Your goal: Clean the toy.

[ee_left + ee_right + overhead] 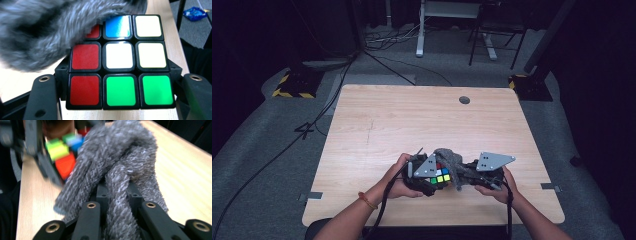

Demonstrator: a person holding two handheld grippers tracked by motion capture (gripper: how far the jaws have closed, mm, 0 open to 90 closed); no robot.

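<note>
Forearms come in from the bottom edge of the high view, and we hold both grippers close together near the front of the wooden table [377, 120]. Our left gripper [428, 176] clamps the puzzle cube [441, 175]; our right gripper [472, 172] carries the grey fuzzy cloth [451, 162], which drapes over the cube's far side

From the left gripper view, we see the cube [120, 62] gripped between the two black jaws, its face showing red, white, green and one blue square, with the cloth [50, 27] lying over its upper left corner

From the right gripper view, we see the cloth [117, 170] pinched between the jaws, bunched and twisted, pressed against the blurred cube [63, 152]
</note>
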